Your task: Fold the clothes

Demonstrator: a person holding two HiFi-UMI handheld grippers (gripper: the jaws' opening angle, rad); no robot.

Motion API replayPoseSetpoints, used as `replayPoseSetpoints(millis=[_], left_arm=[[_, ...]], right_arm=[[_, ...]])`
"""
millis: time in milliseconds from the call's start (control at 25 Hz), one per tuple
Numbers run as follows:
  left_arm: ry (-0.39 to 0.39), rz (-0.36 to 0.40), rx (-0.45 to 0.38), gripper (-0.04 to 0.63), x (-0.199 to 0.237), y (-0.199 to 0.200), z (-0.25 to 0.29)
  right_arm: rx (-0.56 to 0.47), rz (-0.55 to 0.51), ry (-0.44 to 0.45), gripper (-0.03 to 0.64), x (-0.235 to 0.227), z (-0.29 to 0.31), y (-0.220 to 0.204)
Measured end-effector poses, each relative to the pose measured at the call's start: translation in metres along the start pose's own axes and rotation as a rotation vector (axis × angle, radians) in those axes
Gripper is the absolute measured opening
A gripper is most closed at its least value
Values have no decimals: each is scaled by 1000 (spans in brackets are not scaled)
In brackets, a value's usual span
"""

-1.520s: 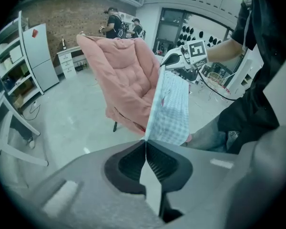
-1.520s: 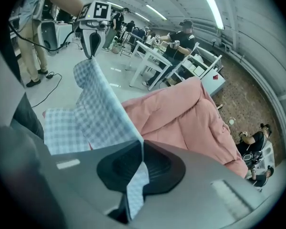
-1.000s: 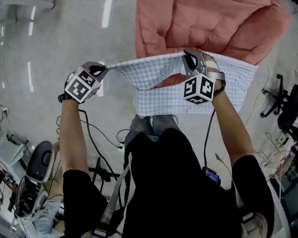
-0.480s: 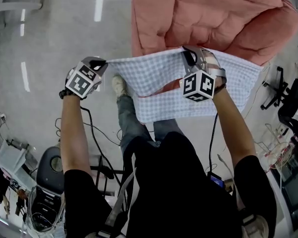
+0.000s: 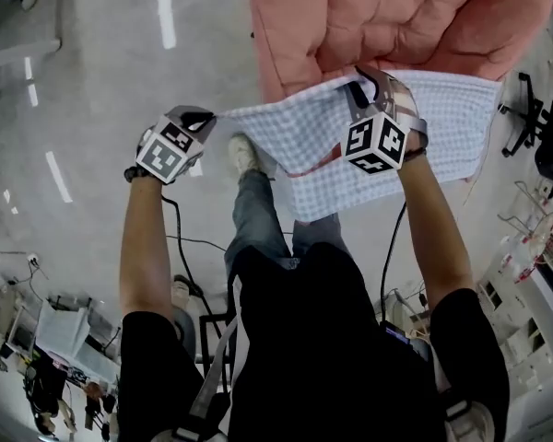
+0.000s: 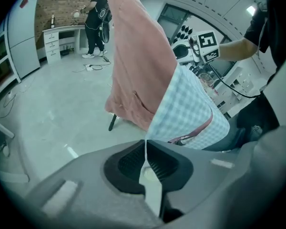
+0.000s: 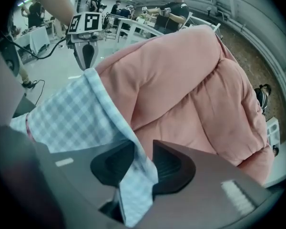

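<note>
Head view: arms (image 5: 144, 247) outstretched, left gripper (image 5: 205, 116) pinches cloth (image 5: 295, 132), right gripper (image 5: 362, 87) just opening round it.

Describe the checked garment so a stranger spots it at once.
Find the big salmon-pink quilted cover; the garment hangs spread in front of it. Unlike that plain pink, it is thin cloth in fine blue-and-white check with a red trim.

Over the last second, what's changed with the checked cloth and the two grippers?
The right gripper's jaws have just been opening. The checked cloth still hangs between them but is no longer pinched. The person has stepped toward the pink quilt, and a shoe now shows beneath the cloth. Unchanged: the left gripper stays shut on the cloth's other corner, and the cloth stays stretched between the two.
</note>
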State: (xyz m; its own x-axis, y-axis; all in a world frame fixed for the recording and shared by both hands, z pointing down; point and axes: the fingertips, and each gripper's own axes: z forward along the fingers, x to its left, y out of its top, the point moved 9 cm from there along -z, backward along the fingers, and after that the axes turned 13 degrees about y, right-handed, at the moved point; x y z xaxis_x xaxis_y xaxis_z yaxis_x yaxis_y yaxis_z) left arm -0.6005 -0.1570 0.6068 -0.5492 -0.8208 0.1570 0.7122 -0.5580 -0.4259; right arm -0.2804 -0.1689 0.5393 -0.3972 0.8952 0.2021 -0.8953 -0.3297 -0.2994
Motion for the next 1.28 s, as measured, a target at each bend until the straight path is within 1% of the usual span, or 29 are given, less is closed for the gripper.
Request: replayPoseSetpoints(millis=[40, 160, 320, 560, 800, 920, 1000, 1120, 1200, 1280], left_arm=[[2, 11, 3, 20, 2, 0, 2], [-8, 33, 3, 15, 7, 0, 4], [-26, 66, -19, 15, 4, 4, -2], [-37, 82, -72, 17, -5, 10, -23], [-3, 110, -116, 38, -15, 20, -42], [14, 122, -137, 57, -17, 22, -41], [23, 136, -133, 72, -21, 23, -37], [39, 186, -139, 82, -29, 35, -29], [57, 213, -158, 84, -32, 43, -24], [69, 242, -181, 100, -35, 49, -19]], right_arm=[[15, 8, -8, 132, 2, 0, -1], [37, 34, -32, 147, 7, -1, -3], [44, 53, -59, 152, 13, -10, -1], [57, 59, -82, 153, 20, -26, 6], [59, 78, -108, 153, 22, -46, -2], [68, 82, -110, 152, 22, -50, -12], [73, 72, -105, 153, 22, -52, -21], [78, 55, -95, 153, 20, -53, -35], [77, 50, -88, 152, 19, -53, -41], [74, 52, -81, 152, 19, -54, -45]])
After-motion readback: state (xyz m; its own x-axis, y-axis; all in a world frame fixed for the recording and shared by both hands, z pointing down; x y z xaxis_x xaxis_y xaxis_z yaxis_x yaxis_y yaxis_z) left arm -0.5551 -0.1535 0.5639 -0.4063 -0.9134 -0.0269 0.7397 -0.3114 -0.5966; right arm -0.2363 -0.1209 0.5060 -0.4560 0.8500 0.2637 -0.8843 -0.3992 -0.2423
